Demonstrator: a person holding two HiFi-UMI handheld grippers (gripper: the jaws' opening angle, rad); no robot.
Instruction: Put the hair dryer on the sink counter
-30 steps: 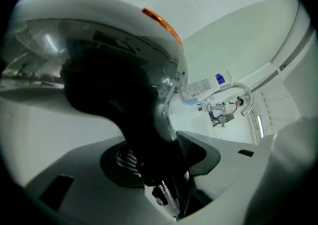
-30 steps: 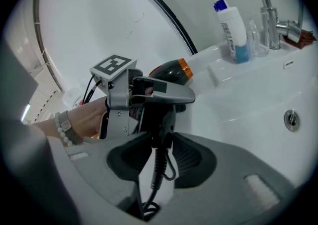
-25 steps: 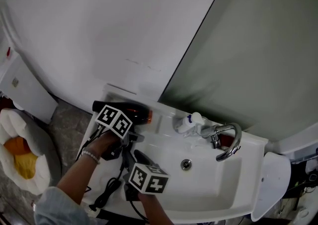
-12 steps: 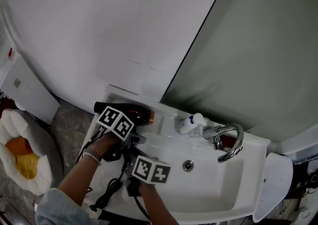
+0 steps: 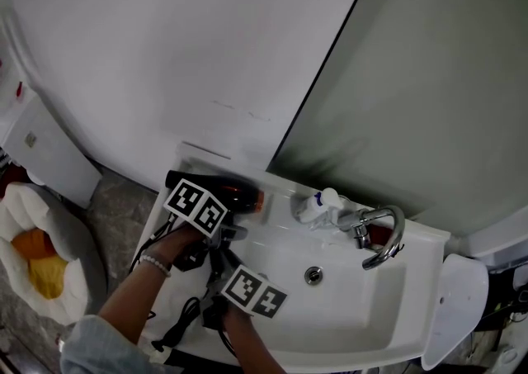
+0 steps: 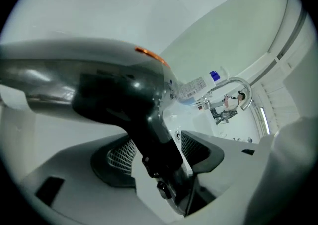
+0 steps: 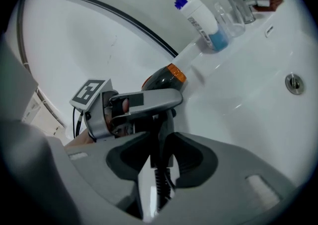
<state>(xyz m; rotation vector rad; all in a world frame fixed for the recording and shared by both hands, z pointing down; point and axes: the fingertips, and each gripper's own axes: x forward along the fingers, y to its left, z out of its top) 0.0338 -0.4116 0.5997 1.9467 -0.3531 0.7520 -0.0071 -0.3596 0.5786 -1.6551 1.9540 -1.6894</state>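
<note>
The black hair dryer (image 5: 221,191) with an orange nozzle ring lies on the back left of the white sink counter (image 5: 279,201). Its handle (image 6: 158,152) runs down between the pads of my left gripper (image 6: 156,149), whose jaws have just been opening; a gap shows beside the handle. My right gripper (image 7: 159,157) has just been closing, and its pads press on the low end of the handle (image 7: 160,134) above the ribbed cord sleeve. In the head view the left gripper (image 5: 221,230) is just above the right gripper (image 5: 223,269).
A chrome faucet (image 5: 377,236) and a pump bottle (image 5: 318,205) stand at the back of the basin, with the drain (image 5: 313,275) in the middle. The black cord (image 5: 177,321) hangs off the counter's left front. A white fixture (image 5: 450,306) is on the right.
The right gripper's marker cube has rolled and dropped slightly toward the front edge. The left gripper and the hair dryer have stayed where they were on the counter.
</note>
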